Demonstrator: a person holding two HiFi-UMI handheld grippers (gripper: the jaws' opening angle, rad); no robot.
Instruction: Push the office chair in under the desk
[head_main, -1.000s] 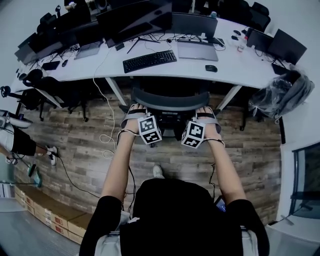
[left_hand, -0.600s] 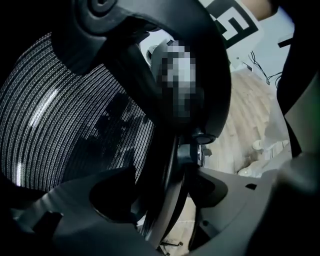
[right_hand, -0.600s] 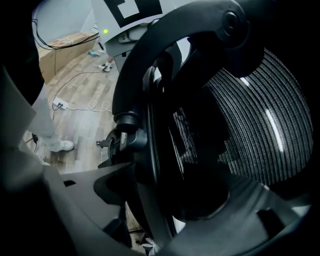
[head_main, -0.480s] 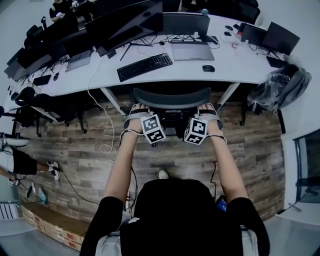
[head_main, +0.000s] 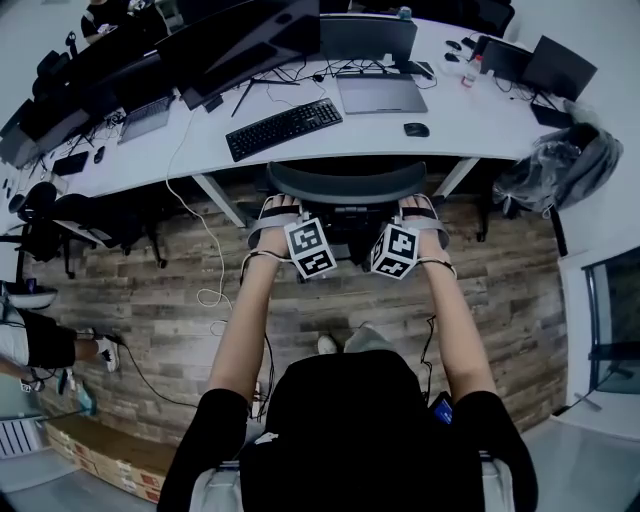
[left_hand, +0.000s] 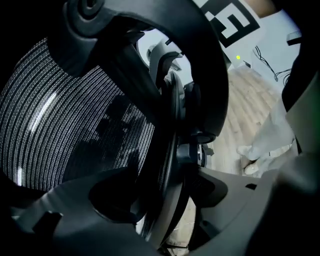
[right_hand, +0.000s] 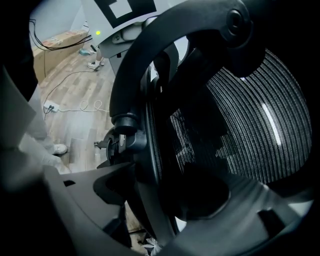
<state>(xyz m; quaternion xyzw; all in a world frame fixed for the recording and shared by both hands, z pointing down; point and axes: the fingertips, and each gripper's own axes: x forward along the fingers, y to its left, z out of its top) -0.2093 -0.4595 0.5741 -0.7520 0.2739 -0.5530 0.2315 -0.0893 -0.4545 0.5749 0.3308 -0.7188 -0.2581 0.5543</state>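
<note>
Head view, left tongs and right tongs both clamped on office chair backrest rim, at desk edge

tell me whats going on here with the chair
A person stands behind an office chair with a gripper in each hand. The left gripper and the right gripper are each closed on the rim of the mesh backrest, one towards each side. The top of the backrest sits just in front of the white desk's front edge, below the keyboard. The seat is out of sight, so the chair looks nearly pushed in.
</note>
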